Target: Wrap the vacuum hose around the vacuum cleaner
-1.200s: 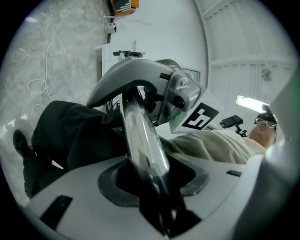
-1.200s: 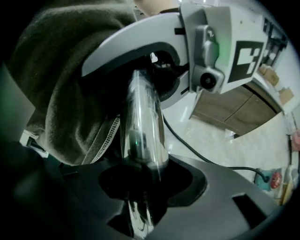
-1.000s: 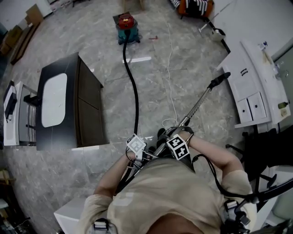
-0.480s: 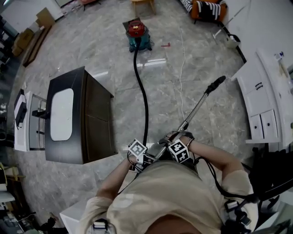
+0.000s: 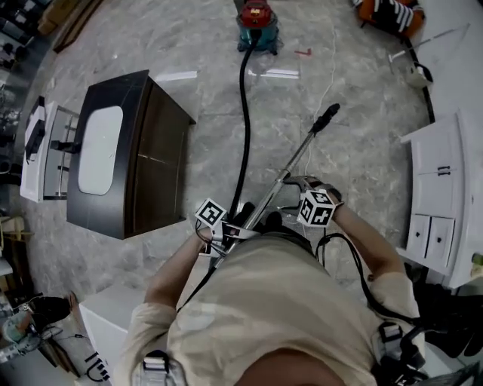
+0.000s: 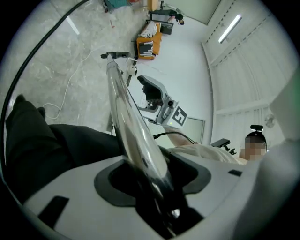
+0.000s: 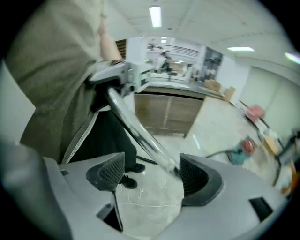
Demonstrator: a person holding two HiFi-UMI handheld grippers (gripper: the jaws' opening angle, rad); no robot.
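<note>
We see a grey marble floor (image 5: 355, 151) with the vacuum cleaner (image 5: 256, 21) standing at its far end, well apart from the person. The black hose (image 5: 244, 128) runs from the cleaner in one long, nearly straight line back to the person's feet, with no turn laid round the body, so we judge the wrapping not yet begun and the step in hand to be carrying the free end toward the machine. The metal wand (image 5: 290, 170) slants between the two hands. The left gripper (image 6: 152, 176) has its fingers (image 6: 194, 171) closed on the wand's near end, though they have just been opening slightly. The right gripper (image 7: 152, 173) has just been opening to its widest: the wand crosses between its fingers (image 7: 107, 172), touching only one pad. Next, we expect the right gripper must close again on the wand or the hose, and the slack must be brought to the cleaner for looping.
</note>
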